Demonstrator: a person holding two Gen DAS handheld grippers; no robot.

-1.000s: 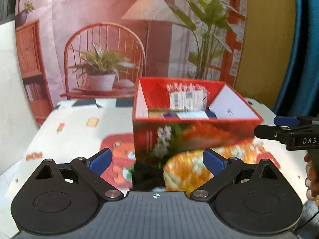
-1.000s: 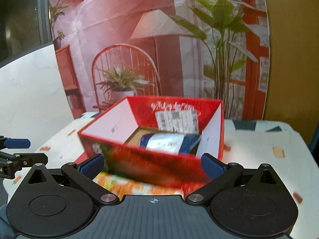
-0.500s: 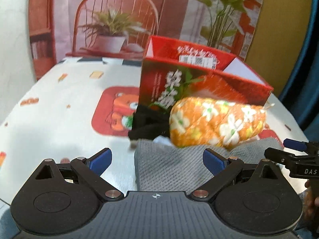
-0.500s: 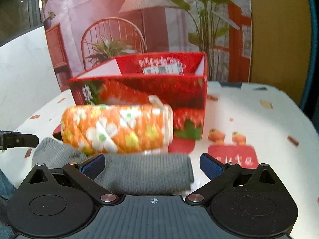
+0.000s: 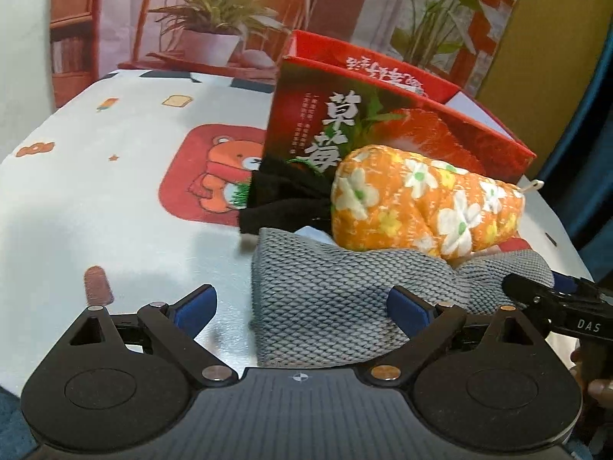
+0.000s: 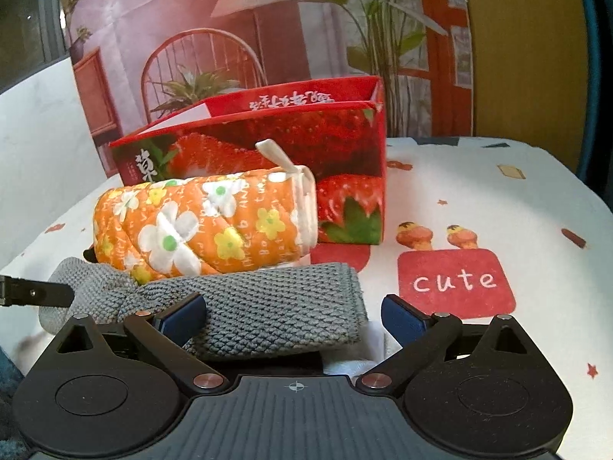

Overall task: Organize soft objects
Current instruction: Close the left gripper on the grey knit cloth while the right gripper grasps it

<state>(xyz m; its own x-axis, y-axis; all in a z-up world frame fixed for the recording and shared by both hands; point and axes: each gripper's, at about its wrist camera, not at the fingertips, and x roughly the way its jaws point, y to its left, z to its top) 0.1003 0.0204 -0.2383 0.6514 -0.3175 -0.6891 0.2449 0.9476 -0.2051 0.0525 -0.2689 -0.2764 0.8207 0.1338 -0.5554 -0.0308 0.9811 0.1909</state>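
White tablecloth (image 6: pixel 479 199), red box (image 6: pixel 345 153), orange roll (image 6: pixel 207 226), grey cloth (image 6: pixel 268 306)

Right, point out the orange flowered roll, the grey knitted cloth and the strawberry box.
orange flowered roll (image 6: pixel 203 226), right wrist view, middle of its quilted side.
grey knitted cloth (image 6: pixel 268 306), right wrist view, its flat knitted top.
strawberry box (image 5: pixel 345 122), left wrist view, its printed front wall.
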